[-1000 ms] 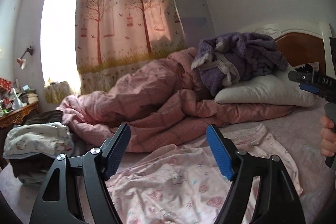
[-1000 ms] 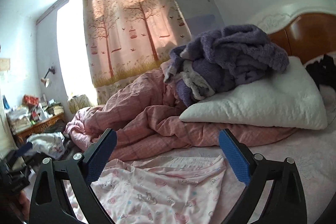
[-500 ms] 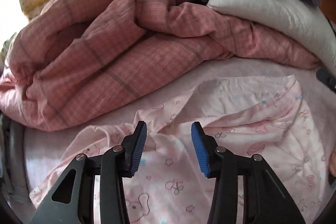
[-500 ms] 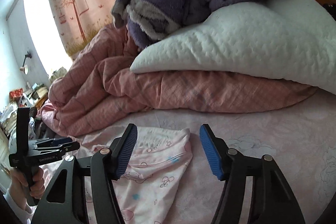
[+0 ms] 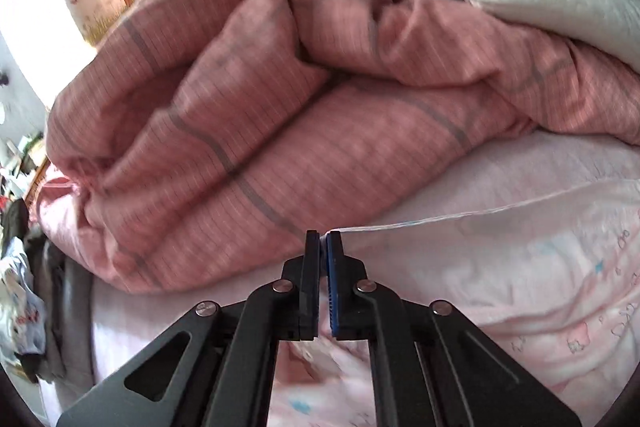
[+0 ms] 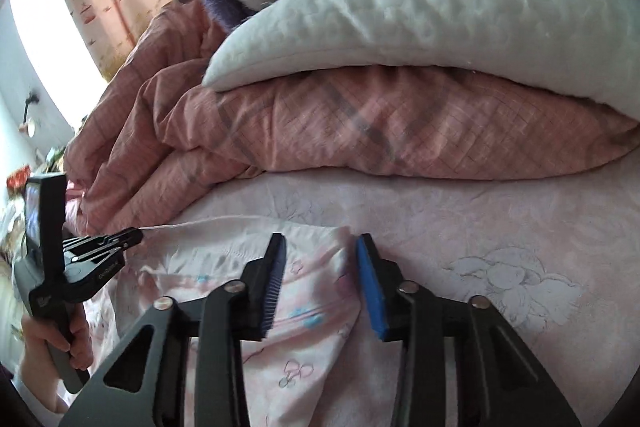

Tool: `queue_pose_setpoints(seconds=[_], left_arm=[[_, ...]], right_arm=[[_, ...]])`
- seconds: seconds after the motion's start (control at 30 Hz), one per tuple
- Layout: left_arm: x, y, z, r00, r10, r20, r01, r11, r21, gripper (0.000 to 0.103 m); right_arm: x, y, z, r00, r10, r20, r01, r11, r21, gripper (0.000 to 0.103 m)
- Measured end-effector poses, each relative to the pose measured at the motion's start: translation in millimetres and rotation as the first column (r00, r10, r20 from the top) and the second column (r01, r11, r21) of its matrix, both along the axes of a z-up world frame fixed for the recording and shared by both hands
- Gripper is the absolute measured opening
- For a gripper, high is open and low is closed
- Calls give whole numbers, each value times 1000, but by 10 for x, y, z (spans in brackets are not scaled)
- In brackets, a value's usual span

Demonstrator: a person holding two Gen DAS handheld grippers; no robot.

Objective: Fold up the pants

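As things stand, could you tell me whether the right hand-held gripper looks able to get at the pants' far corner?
Probably yes: the right hand-held gripper already straddles that corner of the pants, its jaws closing with cloth between them, and nothing lies across it.

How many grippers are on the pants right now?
2. The left gripper is shut on the pants' far left corner; the right gripper is closing around the far right corner.
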State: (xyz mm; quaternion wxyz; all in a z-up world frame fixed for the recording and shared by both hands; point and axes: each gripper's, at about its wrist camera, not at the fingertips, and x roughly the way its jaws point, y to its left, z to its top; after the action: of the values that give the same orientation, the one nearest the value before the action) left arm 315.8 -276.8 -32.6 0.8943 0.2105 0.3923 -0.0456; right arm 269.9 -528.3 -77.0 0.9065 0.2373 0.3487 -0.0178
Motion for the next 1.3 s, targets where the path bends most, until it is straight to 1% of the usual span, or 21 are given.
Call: queue_pose_setpoints(seconds=[0.1,0.13,0.2,0.3,0.37,0.4,0.43,0.5,0.57,0.63,0.7,0.77,0.83,0.87,0.9,0.93,0.97,1.03,1.17,1.27,1.3], left_arm=[[116,44,159,1000,24,2,-24,998,-51,3],[166,51,230,999,37,15,-36,998,-60,0],[275,55,361,998,54,32,-51,996,-77,0],[381,54,412,997,73,38,-70,993,-90,0],[407,54,368,998,57,8,-55,991,-121,0],[392,55,342,999,25,-28,-29,988,-152,1],[423,132,312,996,-27,-89,10,982,-189,9],[242,145,265,985,-109,-132,82,977,-197,23],[68,146,198,982,-122,-145,100,984,-150,31],[-27,163,122,975,-123,-187,94,983,-158,50],[-82,165,65,975,-114,-190,86,985,-153,51],[-81,150,2,982,-87,-168,71,992,-102,52],[-37,133,-58,985,-65,-158,50,994,-97,52],[0,136,-77,987,-63,-151,48,994,-100,49],[17,141,-98,988,-63,-138,50,994,-95,23],[-2,117,-121,989,-84,-126,74,994,-77,5],[-41,83,-126,989,-110,-97,105,993,-51,4],[-118,93,-88,993,-118,-25,117,993,-25,4],[-176,265,238,994,-69,80,78,990,-116,4],[-75,319,438,994,-47,95,58,992,-115,4],[-31,321,472,995,-33,97,43,994,-104,4]], right_arm=[[-25,-85,-27,1000,3,17,-5,998,64,37],[-16,-65,-26,1000,19,15,-19,998,59,37],[23,15,-18,998,54,7,-55,998,28,37],[82,110,-21,996,90,-24,-91,996,-15,37],[66,80,-21,997,80,-17,-80,997,0,37],[45,44,-20,998,67,-6,-67,998,15,37],[23,13,-27,999,54,0,-54,998,30,37],[3,-40,-41,999,32,5,-32,998,60,37],[-19,-48,-28,1000,24,16,-25,998,62,37],[-46,-33,17,999,23,32,-24,999,45,42],[-90,-22,63,999,14,52,-15,1000,27,47],[-137,-26,100,998,7,68,-8,1000,19,50],[-163,-30,126,997,6,83,-7,1000,16,55],[-163,-24,131,996,6,86,-6,1000,10,55],[-155,-15,132,996,9,86,-10,1000,8,55],[-149,-10,129,996,16,85,-17,1000,9,55],[-144,-13,127,997,17,80,-18,1000,10,55],[-137,-16,116,997,17,79,-18,1000,19,55],[-158,-16,139,995,16,99,-19,999,29,55],[-163,-12,143,994,34,108,-38,999,38,54],[-138,-4,125,994,46,95,-50,998,42,51]])
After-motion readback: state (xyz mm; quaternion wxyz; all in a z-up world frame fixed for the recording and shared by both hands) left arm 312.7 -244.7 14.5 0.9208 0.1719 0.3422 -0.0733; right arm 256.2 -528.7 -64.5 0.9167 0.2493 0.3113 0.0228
